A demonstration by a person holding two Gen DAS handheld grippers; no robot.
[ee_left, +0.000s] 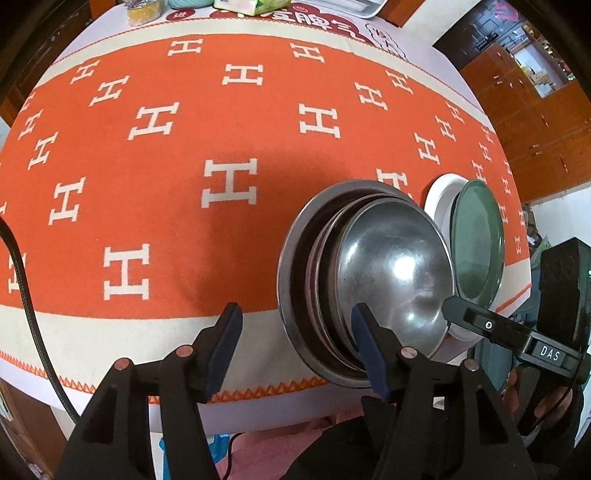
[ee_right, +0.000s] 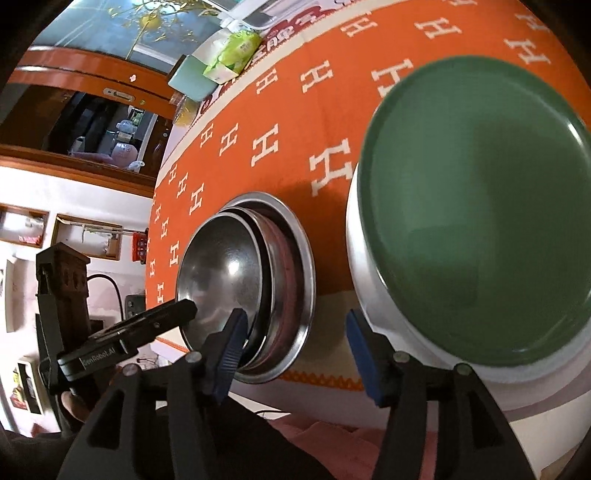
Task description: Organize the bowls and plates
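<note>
Several steel bowls [ee_left: 384, 266] sit nested near the table's front edge. Just right of them a green plate [ee_left: 478, 236] lies on a white dish [ee_left: 439, 195]. My left gripper [ee_left: 299, 347] is open; its right finger crosses the stack's near rim, its left finger hangs over cloth, and no pad presses. One finger [ee_left: 476, 321] of the right gripper reaches over the top bowl's right edge. In the right wrist view my right gripper [ee_right: 295, 347] is open over the gap between the steel bowls [ee_right: 236, 277] and the white dish [ee_right: 373, 295] under the green plate [ee_right: 476, 206].
An orange tablecloth [ee_left: 184, 147] with white H marks covers the table. A green tissue pack [ee_right: 236, 51], a metal tray [ee_left: 362, 7] and a yellow item [ee_left: 144, 11] sit along the far edge. A black cable [ee_left: 22, 288] hangs at the left. Wooden cabinets [ee_left: 535, 122] stand behind.
</note>
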